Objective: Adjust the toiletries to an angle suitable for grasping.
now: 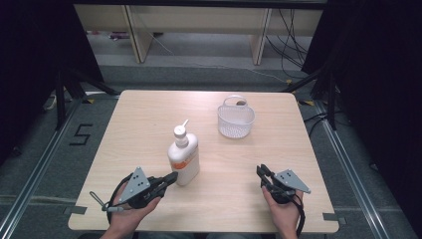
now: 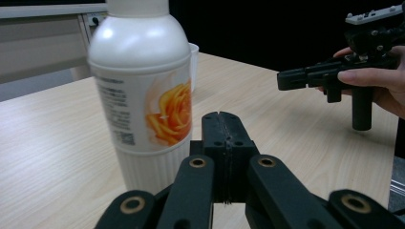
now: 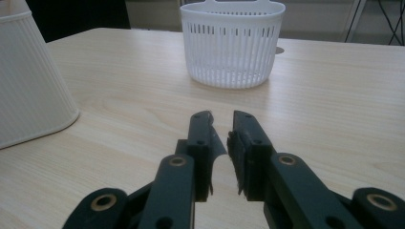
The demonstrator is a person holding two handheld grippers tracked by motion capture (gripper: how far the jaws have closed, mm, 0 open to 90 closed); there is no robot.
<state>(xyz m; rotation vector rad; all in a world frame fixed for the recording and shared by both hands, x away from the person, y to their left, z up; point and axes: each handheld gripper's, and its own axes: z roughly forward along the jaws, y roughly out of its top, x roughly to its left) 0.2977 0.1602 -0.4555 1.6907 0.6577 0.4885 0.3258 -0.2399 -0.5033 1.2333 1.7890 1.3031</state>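
Note:
A white pump bottle point(image 1: 183, 157) with an orange flower label stands upright near the table's middle front. Just left of its base in the high view, my left gripper point(image 1: 173, 177) rests in a hand with its jaws pressed together and nothing in them. In the left gripper view the bottle point(image 2: 141, 90) stands close by, left of the left gripper point(image 2: 222, 117). A white slotted basket point(image 1: 235, 121) sits farther back, empty as far as I can see. My right gripper point(image 1: 260, 170) lies at the front right, shut and empty, a thin slit between its pads point(image 3: 243, 138). The basket point(image 3: 232, 45) is ahead of it.
The light wooden table point(image 1: 149, 114) is bare around the bottle and basket. The bottle's ribbed side point(image 3: 28, 81) fills the left edge of the right gripper view. The right gripper point(image 2: 282, 78) shows across the table in the left gripper view. Dark curtains, desk legs and cables lie beyond the far edge.

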